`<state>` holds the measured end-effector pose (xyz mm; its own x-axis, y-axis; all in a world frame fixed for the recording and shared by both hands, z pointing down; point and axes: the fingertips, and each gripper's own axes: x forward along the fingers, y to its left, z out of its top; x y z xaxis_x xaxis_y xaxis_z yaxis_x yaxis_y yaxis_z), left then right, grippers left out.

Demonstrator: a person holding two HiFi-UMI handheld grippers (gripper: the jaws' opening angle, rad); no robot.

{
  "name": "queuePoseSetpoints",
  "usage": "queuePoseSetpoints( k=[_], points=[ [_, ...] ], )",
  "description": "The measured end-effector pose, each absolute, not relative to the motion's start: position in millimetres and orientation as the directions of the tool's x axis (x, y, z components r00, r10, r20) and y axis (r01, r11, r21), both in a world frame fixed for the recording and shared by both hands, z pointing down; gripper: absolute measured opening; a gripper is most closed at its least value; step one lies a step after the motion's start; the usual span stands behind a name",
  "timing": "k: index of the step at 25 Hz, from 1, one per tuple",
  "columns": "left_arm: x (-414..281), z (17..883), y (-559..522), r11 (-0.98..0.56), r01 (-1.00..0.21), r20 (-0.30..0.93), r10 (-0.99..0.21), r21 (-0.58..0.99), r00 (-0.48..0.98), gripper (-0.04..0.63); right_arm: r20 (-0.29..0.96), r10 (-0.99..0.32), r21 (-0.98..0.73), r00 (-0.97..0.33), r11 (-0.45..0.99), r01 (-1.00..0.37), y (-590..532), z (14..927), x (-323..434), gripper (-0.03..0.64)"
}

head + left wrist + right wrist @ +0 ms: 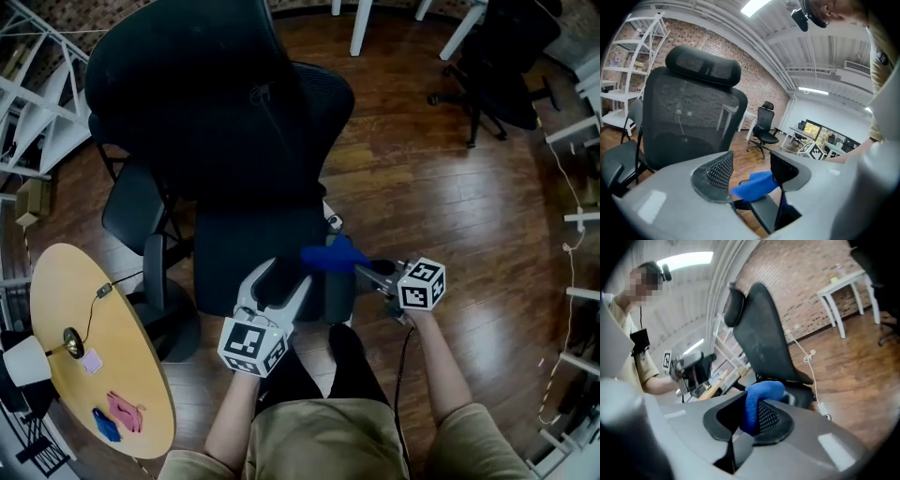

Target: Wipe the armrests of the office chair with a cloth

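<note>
As both forearms [439, 361] reach forward, right gripper [364, 268] pinches cloth [330, 255]; left gripper [278, 281] gapes open.

place: office | seen: office chairs [216, 122], white desks [843, 282], brick wall [797, 287]

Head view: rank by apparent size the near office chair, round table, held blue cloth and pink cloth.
1. near office chair
2. round table
3. blue cloth
4. pink cloth
The two cloths look close, and the fingers hide part of the blue one, so their order is unsure.
</note>
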<state>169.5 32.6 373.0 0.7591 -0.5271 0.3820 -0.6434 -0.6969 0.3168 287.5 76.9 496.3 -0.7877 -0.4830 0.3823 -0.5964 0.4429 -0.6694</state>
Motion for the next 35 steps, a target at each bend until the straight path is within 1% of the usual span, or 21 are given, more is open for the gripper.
queuePoseSetpoints(
  k=[2, 4, 7, 10, 12, 14, 15, 16, 17, 18, 20, 22, 23, 24, 25, 26, 28, 31, 35],
  points=[
    [196.1, 377.0, 31.4, -0.74, -0.607, 0.398, -0.484, 0.29, 0.78, 0.267, 0.367, -0.574, -0.682, -0.732, 0.369, -0.631, 77.7, 494.4, 320.3, 0.035],
    [223.8, 382.8, 32.1, -0.778, -0.565, 0.415, -0.434, 0.274, 0.799, 0.284, 0.411, -0.612, -0.65, -0.676, 0.323, -0.687, 85.2, 510.5, 347.6, 0.036],
    [264.5, 395.7, 35.5, -0.823, -0.492, 0.427, -0.351, 0.285, 0.834, 0.315, 0.48, -0.615, -0.625, -0.625, 0.26, -0.736, 98.0, 546.5, 375.2, 0.038],
    [295.9, 413.8, 42.7, -0.841, -0.436, 0.441, -0.275, 0.321, 0.854, 0.367, 0.489, -0.599, -0.673, -0.635, 0.204, -0.711, 110.0, 588.7, 380.9, 0.038],
    [313.4, 423.7, 44.0, -0.856, -0.407, 0.453, -0.24, 0.319, 0.859, 0.396, 0.445, -0.59, -0.733, -0.674, 0.192, -0.652, 111.1, 609.6, 373.2, 0.038],
    [328.2, 430.3, 42.3, -0.871, -0.379, 0.459, -0.211, 0.312, 0.863, 0.421, 0.357, -0.582, -0.79, -0.731, 0.229, -0.569, 105.2, 619.1, 358.7, 0.038],
    [334.0, 431.7, 41.0, -0.877, -0.367, 0.458, -0.2, 0.31, 0.866, 0.444, 0.309, -0.579, -0.808, -0.755, 0.259, -0.529, 100.7, 621.3, 350.6, 0.038],
    [338.4, 432.2, 39.5, -0.883, -0.357, 0.458, -0.192, 0.305, 0.868, 0.484, 0.266, -0.579, -0.818, -0.771, 0.288, -0.498, 95.2, 623.0, 343.3, 0.037],
    [341.3, 433.2, 38.0, -0.888, -0.35, 0.462, -0.186, 0.299, 0.867, 0.542, 0.229, -0.581, -0.823, -0.781, 0.314, -0.474, 89.3, 624.5, 337.0, 0.035],
    [342.8, 435.1, 36.7, -0.892, -0.344, 0.468, -0.18, 0.294, 0.865, 0.555, 0.195, -0.58, -0.828, -0.791, 0.334, -0.45, 83.4, 626.0, 331.4, 0.035],
    [343.4, 439.7, 32.3, -0.894, -0.344, 0.479, -0.177, 0.288, 0.86, 0.557, 0.124, -0.554, -0.85, -0.823, 0.368, -0.376, 73.2, 628.0, 319.8, 0.034],
    [340.7, 443.7, 25.5, -0.888, -0.363, 0.484, -0.194, 0.284, 0.853, 0.557, 0.045, -0.492, -0.877, -0.869, 0.398, -0.27, 68.7, 628.7, 303.9, 0.031],
    [337.8, 445.2, 22.1, -0.882, -0.377, 0.484, -0.208, 0.282, 0.85, 0.555, 0.012, -0.459, -0.889, -0.888, 0.402, -0.22, 68.3, 630.0, 295.0, 0.017],
    [334.3, 446.5, 18.7, -0.875, -0.393, 0.485, -0.224, 0.281, 0.845, 0.547, -0.01, -0.439, -0.895, -0.899, 0.404, -0.188, 67.2, 632.5, 287.6, 0.017],
    [330.6, 448.1, 14.8, -0.868, -0.411, 0.486, -0.241, 0.279, 0.84, 0.527, -0.014, -0.437, -0.895, -0.899, 0.407, -0.184, 64.3, 637.3, 283.0, 0.021],
    [326.8, 450.1, 10.4, -0.86, -0.43, 0.489, -0.26, 0.274, 0.833, 0.495, 0.005, -0.448, -0.888, -0.894, 0.408, -0.21, 59.9, 645.6, 280.8, 0.021],
    [319.5, 455.1, -0.6, -0.841, -0.473, 0.495, -0.303, 0.264, 0.815, 0.433, 0.088, -0.488, -0.872, -0.869, 0.383, -0.303, 49.1, 673.4, 280.4, 0.021],
    [310.8, 463.4, -17.8, -0.807, -0.528, 0.494, -0.357, 0.263, 0.792, 0.365, 0.205, -0.564, -0.874, -0.8, 0.262, -0.409, 33.2, 729.8, 285.2, 0.021],
    [307.2, 478.5, -28.0, -0.801, -0.538, 0.495, -0.367, 0.262, 0.788, 0.362, 0.338, -0.636, -0.866, -0.694, 0.08, -0.494, 17.9, 805.7, 294.9, 0.021]
  ],
)
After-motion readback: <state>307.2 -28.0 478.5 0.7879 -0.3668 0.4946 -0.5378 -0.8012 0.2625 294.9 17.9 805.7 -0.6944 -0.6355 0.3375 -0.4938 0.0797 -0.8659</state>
